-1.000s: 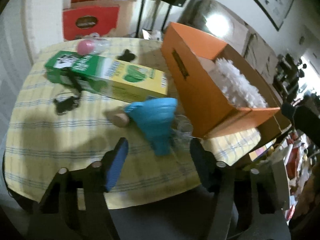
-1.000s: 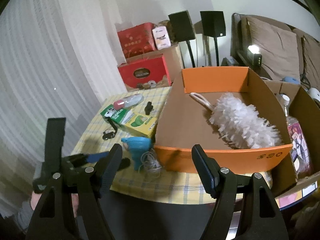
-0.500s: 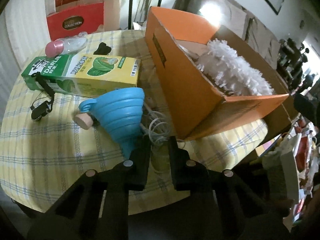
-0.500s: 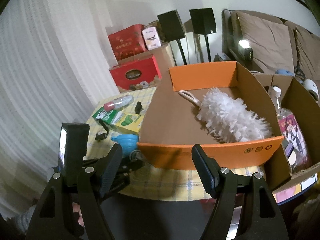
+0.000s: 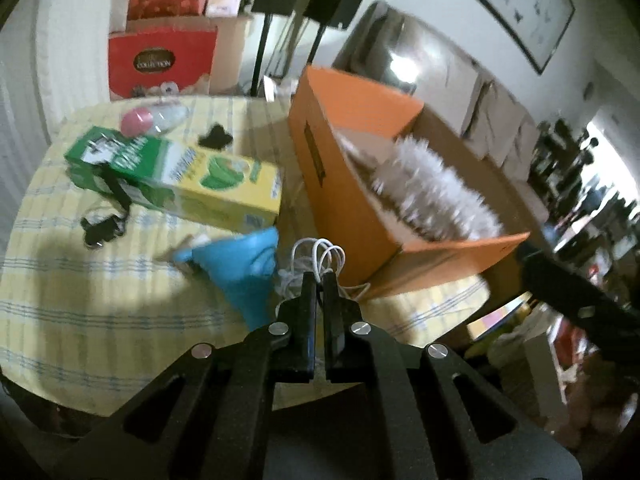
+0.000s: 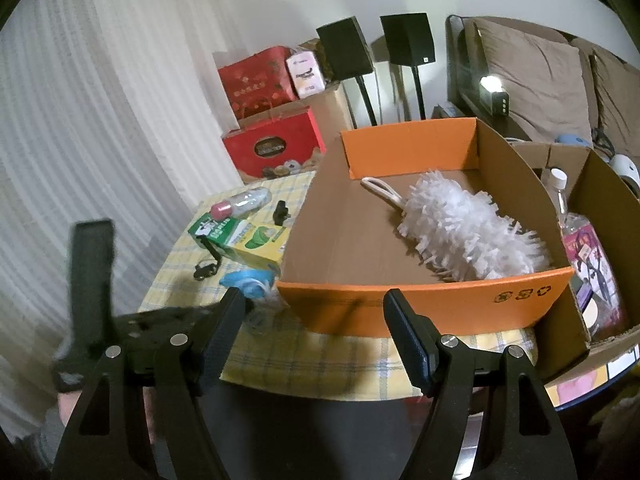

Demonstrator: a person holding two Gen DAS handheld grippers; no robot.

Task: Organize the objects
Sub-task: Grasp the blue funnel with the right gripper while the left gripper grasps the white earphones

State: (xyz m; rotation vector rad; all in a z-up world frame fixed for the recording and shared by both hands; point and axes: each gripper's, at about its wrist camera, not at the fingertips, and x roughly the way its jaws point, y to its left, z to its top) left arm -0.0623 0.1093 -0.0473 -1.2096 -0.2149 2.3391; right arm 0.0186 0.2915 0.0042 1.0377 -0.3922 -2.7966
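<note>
On the yellow checked tablecloth (image 5: 80,312), the left gripper (image 5: 319,280) has just clamped its jaws on a looped white cable (image 5: 316,252), between a ribbed blue funnel (image 5: 244,272) and the orange cardboard box (image 5: 348,184) holding a fluffy white duster (image 6: 464,224). The right gripper (image 6: 314,312) hangs open, empty. A red box (image 5: 156,62) behind reads "COLLECTION".

Both handheld grippers are matte black, with triangular cut-outs in their frames and round silver screws at the joints. The right gripper (image 6: 314,316) has flat rectangular pads; the left gripper (image 5: 319,280) has narrow ones.
</note>
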